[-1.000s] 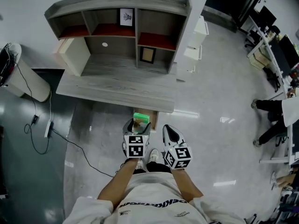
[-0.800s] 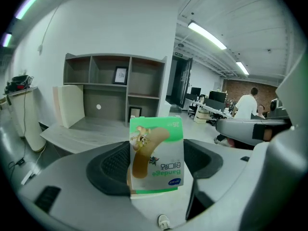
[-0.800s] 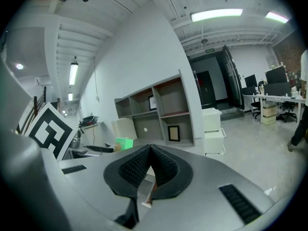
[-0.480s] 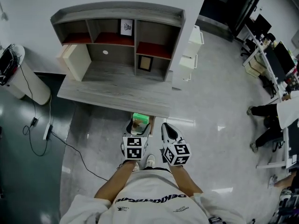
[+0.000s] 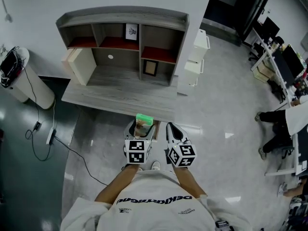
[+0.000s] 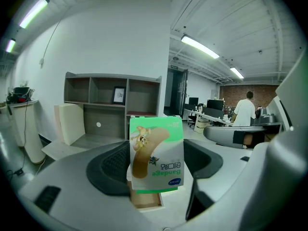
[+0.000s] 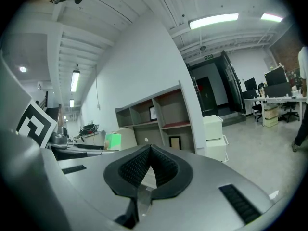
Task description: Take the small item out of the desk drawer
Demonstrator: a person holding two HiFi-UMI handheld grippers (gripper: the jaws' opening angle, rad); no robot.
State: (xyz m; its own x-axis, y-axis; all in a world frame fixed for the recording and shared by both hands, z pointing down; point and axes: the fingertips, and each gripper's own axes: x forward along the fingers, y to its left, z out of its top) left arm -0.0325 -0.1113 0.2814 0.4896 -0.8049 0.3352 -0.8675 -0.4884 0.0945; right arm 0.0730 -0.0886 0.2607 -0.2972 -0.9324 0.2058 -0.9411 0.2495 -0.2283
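Two tongs hang before the desk (image 5: 120,93): the left tongs (image 5: 139,130) squeeze the small green box (image 6: 156,153), marked "Bandage" upside down, above the drawer (image 6: 144,199), so it looks taken out and next needs putting down, while the right tongs (image 7: 147,170) are pressed together, holding nothing.

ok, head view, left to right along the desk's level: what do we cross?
white cylindrical stand → cream panel on the desk's left end → small dark frame in the hutch → white drawer unit → seated person at the far right
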